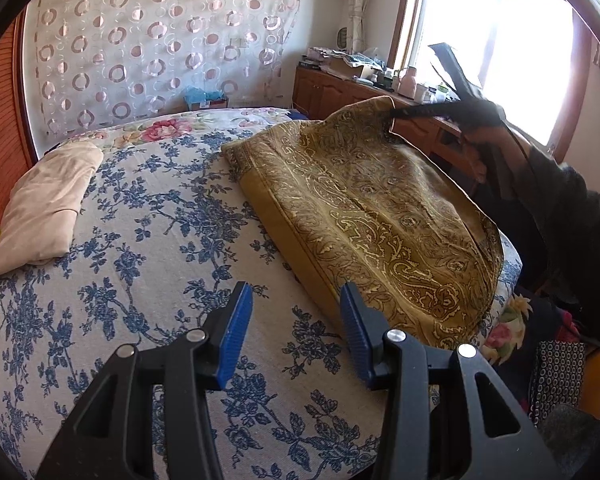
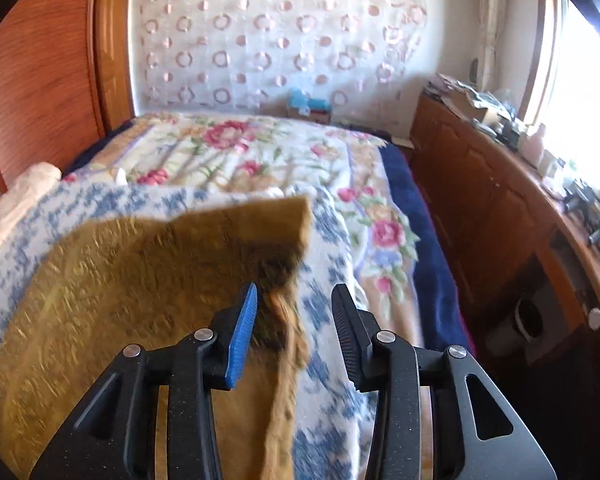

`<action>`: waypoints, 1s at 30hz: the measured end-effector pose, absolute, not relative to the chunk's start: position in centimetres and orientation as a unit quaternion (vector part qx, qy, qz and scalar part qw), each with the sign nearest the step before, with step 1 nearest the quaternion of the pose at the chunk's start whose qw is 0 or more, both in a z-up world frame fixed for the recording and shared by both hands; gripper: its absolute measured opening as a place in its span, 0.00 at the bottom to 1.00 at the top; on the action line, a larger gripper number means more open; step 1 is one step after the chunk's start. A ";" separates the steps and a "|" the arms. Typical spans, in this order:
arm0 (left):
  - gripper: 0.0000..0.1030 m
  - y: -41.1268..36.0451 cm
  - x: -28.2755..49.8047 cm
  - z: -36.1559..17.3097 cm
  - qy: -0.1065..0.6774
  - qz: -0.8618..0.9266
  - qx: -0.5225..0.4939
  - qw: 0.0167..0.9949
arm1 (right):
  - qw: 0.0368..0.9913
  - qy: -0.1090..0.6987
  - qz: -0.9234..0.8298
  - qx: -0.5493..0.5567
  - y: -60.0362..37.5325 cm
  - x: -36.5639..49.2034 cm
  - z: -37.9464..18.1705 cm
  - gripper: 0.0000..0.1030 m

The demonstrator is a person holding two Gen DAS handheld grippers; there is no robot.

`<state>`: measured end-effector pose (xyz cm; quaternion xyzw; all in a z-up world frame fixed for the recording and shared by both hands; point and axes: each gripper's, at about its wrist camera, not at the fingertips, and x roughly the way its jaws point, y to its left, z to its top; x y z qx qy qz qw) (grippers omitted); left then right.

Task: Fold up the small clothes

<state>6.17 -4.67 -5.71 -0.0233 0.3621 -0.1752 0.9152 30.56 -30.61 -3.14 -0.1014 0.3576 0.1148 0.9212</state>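
On the bed, mustard paisley cloth (corner raised) lies rumpled.

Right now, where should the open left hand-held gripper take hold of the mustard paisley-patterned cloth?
Its plain-hemmed near corner, approached from the left across the bed: that edge lies flat and free just beside the left hand-held gripper.

The right wrist view is blurred by motion, so the pattern of the mustard cloth cannot be read there. Its lower part is cut off by the frame edge. In the left wrist view the right gripper is dark against the bright window, and its jaws cannot be made out
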 end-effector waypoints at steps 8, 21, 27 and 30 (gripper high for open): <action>0.43 -5.1 6.5 -6.1 0.371 -0.176 -0.017 0.912 | 0.911 0.391 0.111 -0.066 -29.2 36.0 -4.6 0.28; 0.43 -5.8 6.4 -6.1 0.368 -0.186 -0.017 0.911 | 0.912 0.405 0.050 -0.024 -35.9 34.3 -4.7 0.18; 0.43 -6.7 6.5 -6.1 0.367 -0.194 -0.017 0.910 | 0.919 0.376 0.103 -0.054 -36.1 25.8 -3.4 0.25; 0.43 -7.1 6.5 -6.3 0.370 -0.197 -0.015 0.908 | 0.915 0.379 0.129 -0.055 -35.6 22.0 -4.3 0.40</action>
